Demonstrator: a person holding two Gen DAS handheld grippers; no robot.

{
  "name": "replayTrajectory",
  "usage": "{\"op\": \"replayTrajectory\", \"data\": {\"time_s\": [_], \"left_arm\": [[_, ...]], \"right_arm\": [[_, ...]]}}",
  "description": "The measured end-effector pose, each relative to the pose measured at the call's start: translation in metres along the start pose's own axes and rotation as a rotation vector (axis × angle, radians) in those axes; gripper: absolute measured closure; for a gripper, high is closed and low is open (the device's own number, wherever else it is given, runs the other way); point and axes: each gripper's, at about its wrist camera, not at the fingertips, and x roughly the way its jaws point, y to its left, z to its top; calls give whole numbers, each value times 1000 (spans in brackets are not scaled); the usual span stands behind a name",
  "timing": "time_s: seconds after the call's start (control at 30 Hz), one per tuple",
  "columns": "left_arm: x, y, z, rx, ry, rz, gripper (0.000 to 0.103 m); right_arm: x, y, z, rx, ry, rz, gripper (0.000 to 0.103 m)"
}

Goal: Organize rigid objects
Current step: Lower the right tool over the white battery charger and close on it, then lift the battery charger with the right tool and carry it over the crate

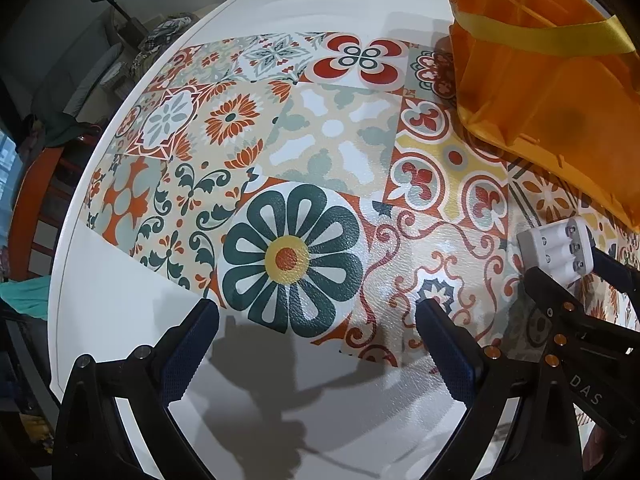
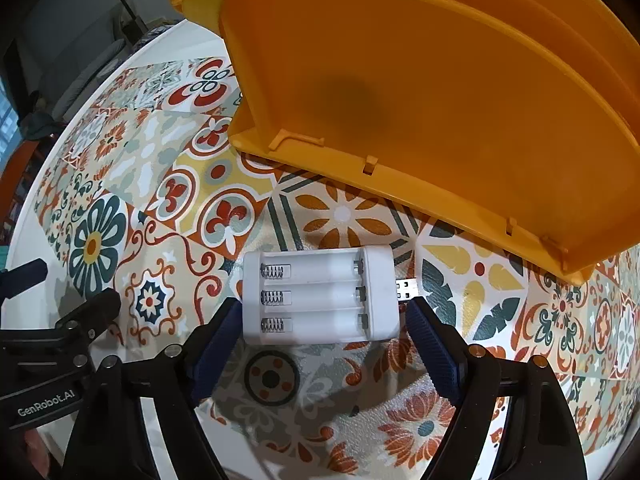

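The white battery charger [image 2: 320, 294] lies flat on the patterned mat [image 2: 344, 216], its three empty slots facing up and a USB plug sticking out at its right end. It sits between the fingers of the right gripper [image 2: 322, 312], whose jaws stand wide; the left pad looks touching the case, the right pad stays just apart. Just ahead stands the orange box [image 2: 440, 92]. The left gripper [image 1: 318, 320] hangs open over the white table [image 1: 120, 300], holding nothing
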Motion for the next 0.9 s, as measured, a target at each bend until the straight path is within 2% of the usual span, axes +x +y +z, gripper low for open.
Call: {"op": "replayTrajectory", "data": {"time_s": [0.07,0.4,0.9], "left_arm": [[0,0,0,1,0,2,3],[-6,-4,-1,26,-18,1,3],[-33,-9,-3,61,-73,-39,3]], "right_arm": [[2,1,0,0,0,2,26],[-4,-2,-3,10,-4,-3,26],[-50,-18,-18,63,-64,-41,26]]}}
